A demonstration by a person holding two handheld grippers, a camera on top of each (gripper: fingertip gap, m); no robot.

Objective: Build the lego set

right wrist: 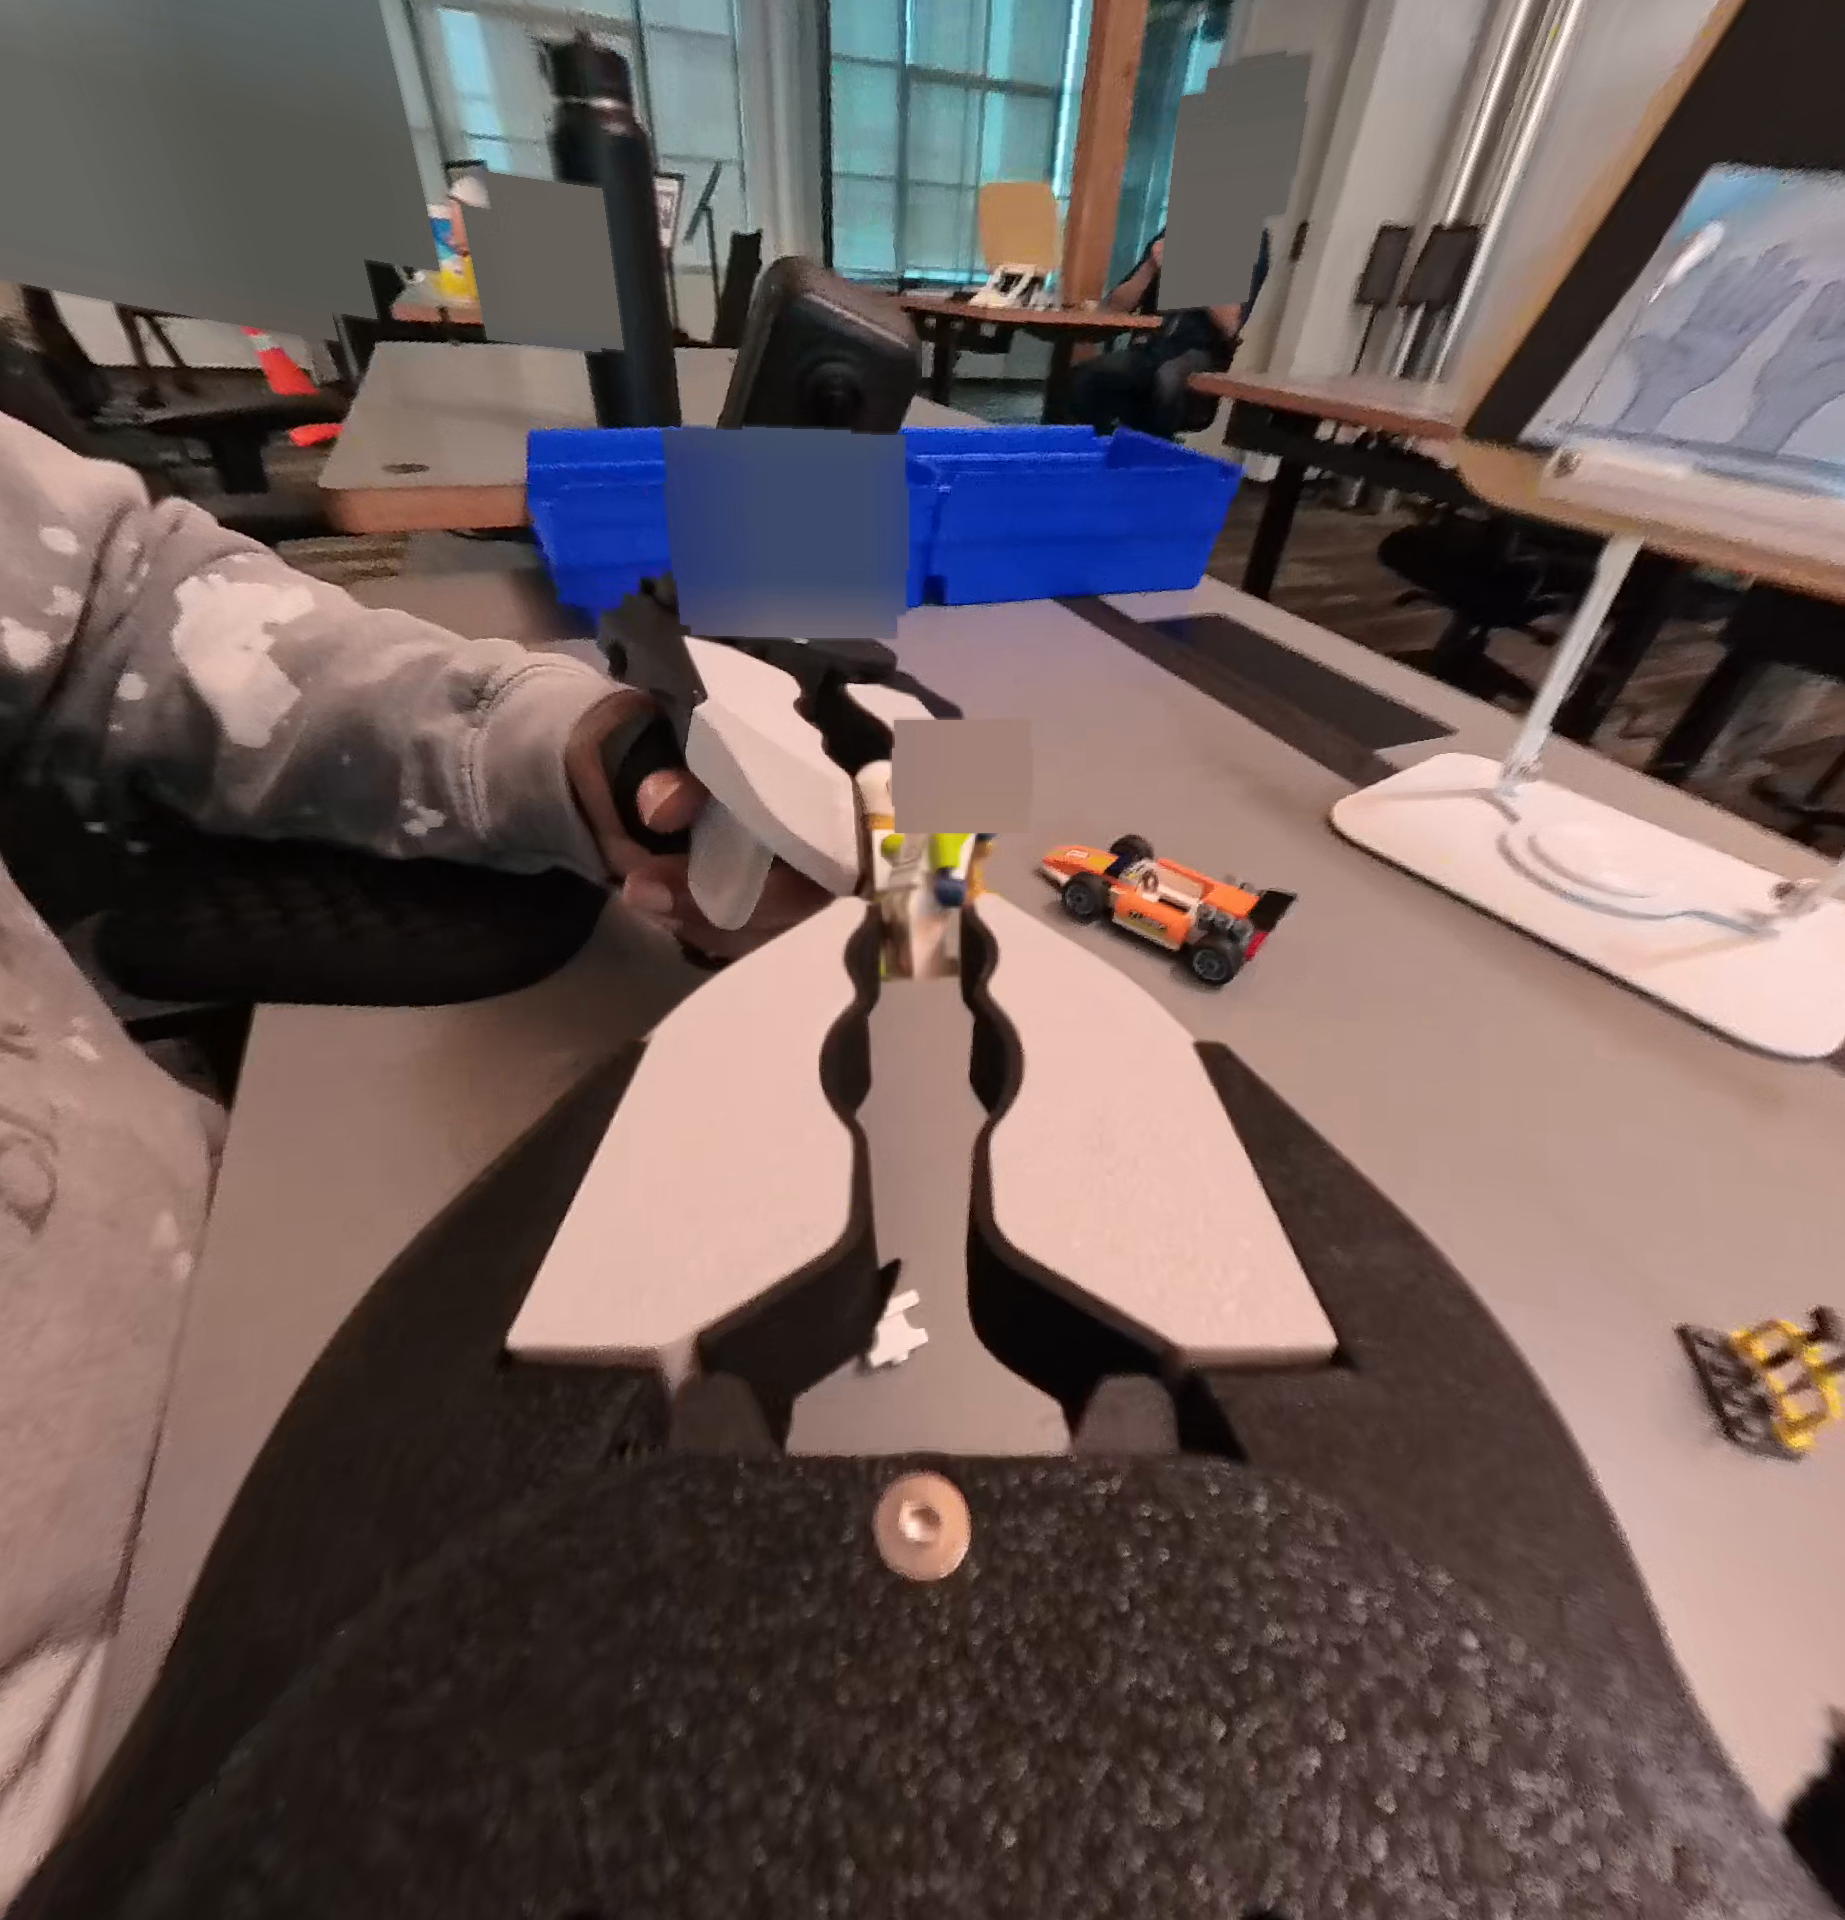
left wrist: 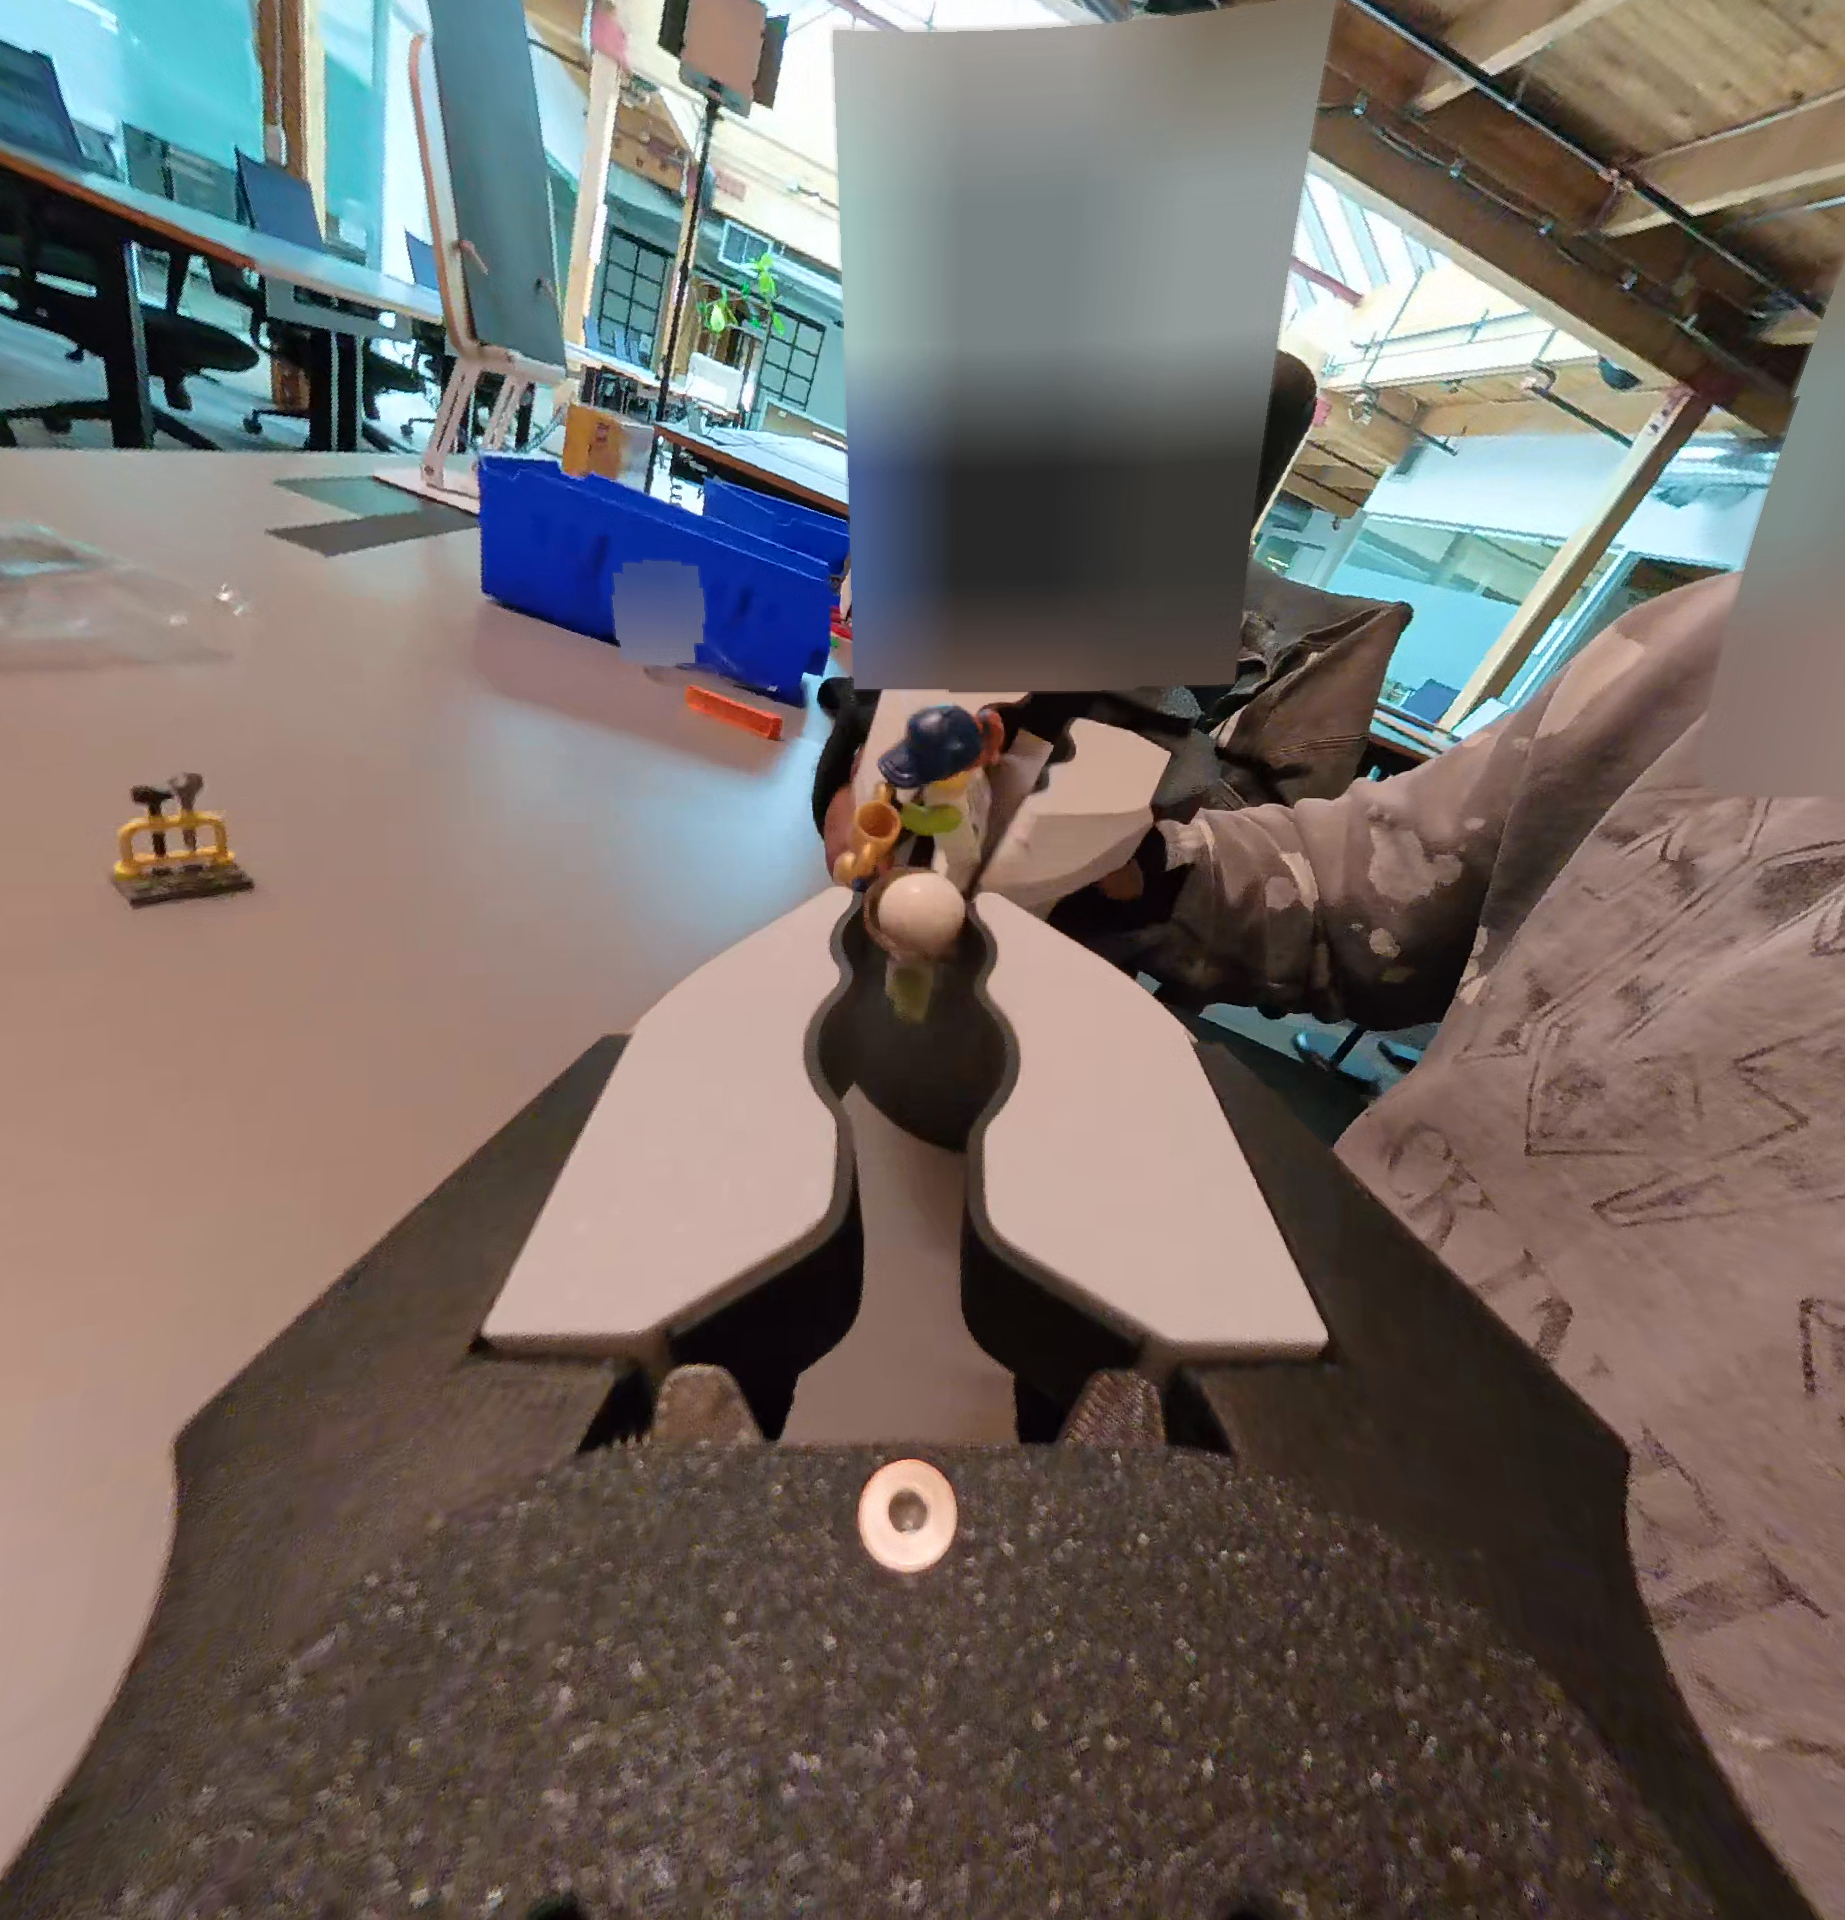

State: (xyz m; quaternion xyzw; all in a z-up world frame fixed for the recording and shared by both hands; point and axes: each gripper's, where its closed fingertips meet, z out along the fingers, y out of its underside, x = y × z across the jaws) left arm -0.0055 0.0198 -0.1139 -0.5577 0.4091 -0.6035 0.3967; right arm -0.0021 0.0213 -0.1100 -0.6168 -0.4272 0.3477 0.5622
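- The small plastic lego minifigure in a blue cap (left wrist: 933, 774) is held in the air above the grey table (left wrist: 430, 935), well right of the yellow-and-black tool rack (left wrist: 175, 847).
- Left gripper (left wrist: 913, 920): fingers nearly closed on a white round piece at the minifigure's base.
- Right gripper (right wrist: 913, 935): fingers narrowly closed on its torso.
- Light, stiff, slick, and joints probably pop apart; grip the torso, not the limbs.
- Right of the minifigure, the orange lego race car (right wrist: 1167, 904) sits clear; nothing blocks.
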